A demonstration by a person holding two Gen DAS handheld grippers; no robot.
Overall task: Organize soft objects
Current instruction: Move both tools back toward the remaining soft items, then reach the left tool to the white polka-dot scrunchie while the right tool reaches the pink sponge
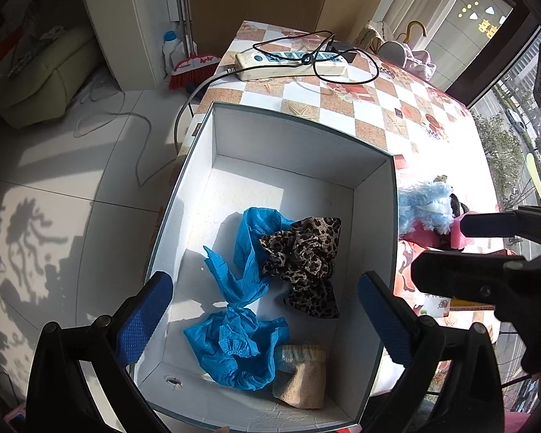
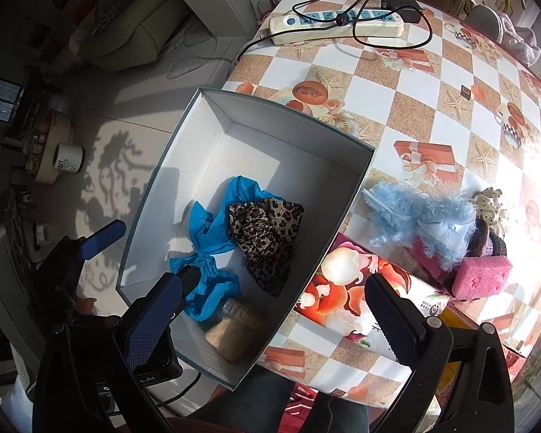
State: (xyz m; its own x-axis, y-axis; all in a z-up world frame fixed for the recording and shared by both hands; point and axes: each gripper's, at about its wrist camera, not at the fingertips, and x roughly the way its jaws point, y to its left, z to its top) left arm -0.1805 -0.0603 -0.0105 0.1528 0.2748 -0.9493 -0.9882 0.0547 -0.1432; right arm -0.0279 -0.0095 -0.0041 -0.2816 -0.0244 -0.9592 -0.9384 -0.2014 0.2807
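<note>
A white-lined box on the table holds crumpled blue covers, a leopard-print cloth and a beige pouch. My left gripper hangs open above them, gripping nothing. My right gripper is open too, straddling the right wall of the box and holding nothing. Beside the box lie a fluffy light-blue piece, a pink sponge, a dark knit item and a white dotted toy. The right gripper shows at the left wrist view's right edge.
A flower-print tissue pack lies against the box's right side. At the far end of the checked tablecloth is a power strip with looped black cables. The box sits at the table's left edge, above the tiled floor.
</note>
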